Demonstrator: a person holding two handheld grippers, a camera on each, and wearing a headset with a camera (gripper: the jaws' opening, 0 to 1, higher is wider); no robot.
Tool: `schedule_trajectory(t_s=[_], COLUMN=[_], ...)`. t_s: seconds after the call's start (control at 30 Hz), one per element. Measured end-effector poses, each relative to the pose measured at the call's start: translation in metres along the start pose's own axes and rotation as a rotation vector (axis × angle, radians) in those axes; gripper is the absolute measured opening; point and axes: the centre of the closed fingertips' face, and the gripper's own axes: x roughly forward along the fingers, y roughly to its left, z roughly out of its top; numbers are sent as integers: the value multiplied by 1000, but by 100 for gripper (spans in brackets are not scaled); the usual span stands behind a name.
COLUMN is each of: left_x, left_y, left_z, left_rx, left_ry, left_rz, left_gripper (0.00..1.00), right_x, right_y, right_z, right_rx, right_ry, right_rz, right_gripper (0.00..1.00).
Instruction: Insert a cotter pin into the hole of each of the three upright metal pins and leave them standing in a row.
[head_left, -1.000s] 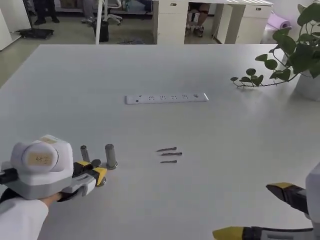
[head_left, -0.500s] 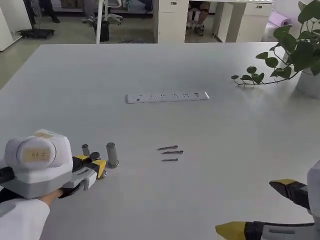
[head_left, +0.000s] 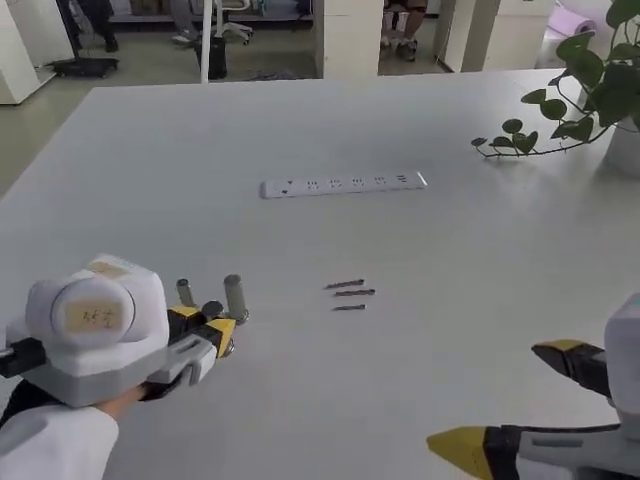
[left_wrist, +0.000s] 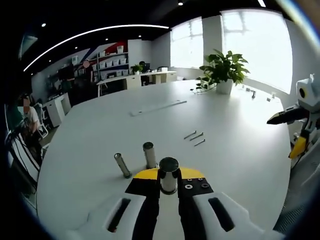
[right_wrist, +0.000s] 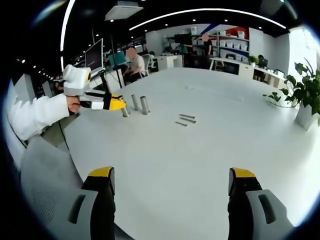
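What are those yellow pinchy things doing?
A person holds a gripper in each hand. The left gripper is shut on one upright metal pin, with two other pins standing beside it. Three cotter pins lie loose on the table, none picked up. The right gripper hangs open and empty.

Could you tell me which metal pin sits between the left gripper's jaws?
The front pin in the left gripper view; the other two stand free beyond it.

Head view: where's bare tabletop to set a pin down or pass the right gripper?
Free: wide grey tabletop between the three thin cotter pins and potted green plant; also beyond the white power strip. Crowded: three upright steel pins at the left gripper.
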Motion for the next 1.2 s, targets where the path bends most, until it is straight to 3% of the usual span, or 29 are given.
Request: schedule_trajectory(t_s=[0.2,0.43,0.67,1.17,1.2], left_x=[1,9,17,31,31], left_y=[-28,-48,-56,-64,-64], left_z=[-2,-11,-18,-29,-29], left_rx=[8,12,-1,63,46], left_ry=[-7,5,19,35,34], left_rz=[-48,-79,-84,-105,-109], left_gripper=[11,11,11,11,11], right_x=[-1,-3,-3,-5,-5], right_y=[0,-1,1,-1,0], right_z=[1,2,-1,-4,-4], right_rx=[-2,-8,-4,4,3], right_ry=[-11,-21,-18,-13,-12], right_rz=[4,8,14,6,6], right_gripper=[93,93,92,92,92])
